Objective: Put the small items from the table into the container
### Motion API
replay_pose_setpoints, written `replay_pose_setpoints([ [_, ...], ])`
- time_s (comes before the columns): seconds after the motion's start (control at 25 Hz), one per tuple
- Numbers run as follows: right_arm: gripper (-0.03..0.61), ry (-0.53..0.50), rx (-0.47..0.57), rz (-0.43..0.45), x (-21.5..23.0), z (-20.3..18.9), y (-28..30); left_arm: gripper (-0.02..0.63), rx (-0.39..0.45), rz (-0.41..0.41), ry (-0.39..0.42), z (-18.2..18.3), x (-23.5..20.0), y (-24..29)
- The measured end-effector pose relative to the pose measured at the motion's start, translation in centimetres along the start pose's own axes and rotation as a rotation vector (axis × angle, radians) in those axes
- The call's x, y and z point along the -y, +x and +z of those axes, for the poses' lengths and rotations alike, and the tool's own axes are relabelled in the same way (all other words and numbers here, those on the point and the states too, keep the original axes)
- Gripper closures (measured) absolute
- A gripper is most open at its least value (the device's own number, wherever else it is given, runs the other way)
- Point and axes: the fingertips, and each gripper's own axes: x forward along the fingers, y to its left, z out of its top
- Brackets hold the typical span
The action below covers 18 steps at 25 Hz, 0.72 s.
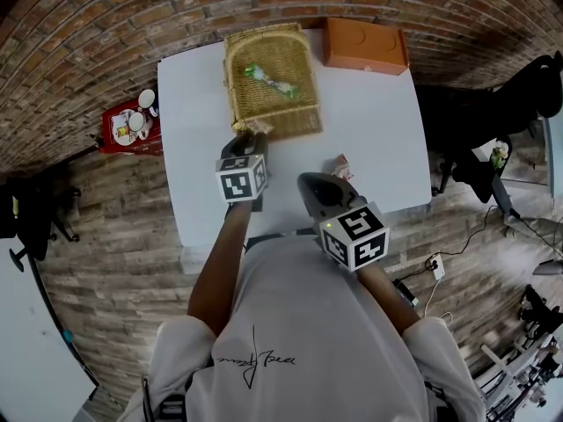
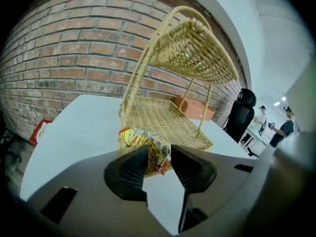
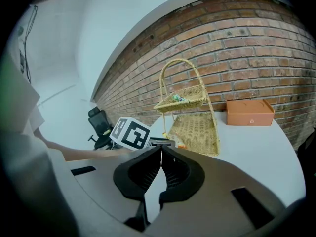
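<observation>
Left gripper [image 2: 159, 151], right gripper [image 3: 161, 150], one snack packet [image 2: 146, 138], one basket [image 2: 165, 116]

From the head view, the wicker basket [image 1: 268, 77] blocks the table [image 1: 378, 139] at 12 o'clock. Its upper tier roofs the lower one, leaving a low gap between them. The left gripper [image 1: 246, 143] and a snack packet [image 2: 145, 149] crowd that gap's near edge. The orange box [image 1: 365, 45] closes off 1 o'clock. From 2 to 4 o'clock the tabletop is bare except for a small wrapper [image 1: 341, 165]. The 9 to 10 o'clock side is open too.
</observation>
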Motion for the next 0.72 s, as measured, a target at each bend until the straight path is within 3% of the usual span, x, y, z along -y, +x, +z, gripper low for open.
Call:
replay_pose_setpoints([
  [0.48,0.557,-0.006,0.008,0.011,-0.3,-0.2,-0.2,0.486,0.056,-0.015,-0.052,1.0,0.2,-2.6],
  [0.72,0.555,-0.002,0.01,0.021,-0.5,-0.2,-0.1,0.486,0.081,-0.003,-0.018,1.1,0.9,-4.1],
])
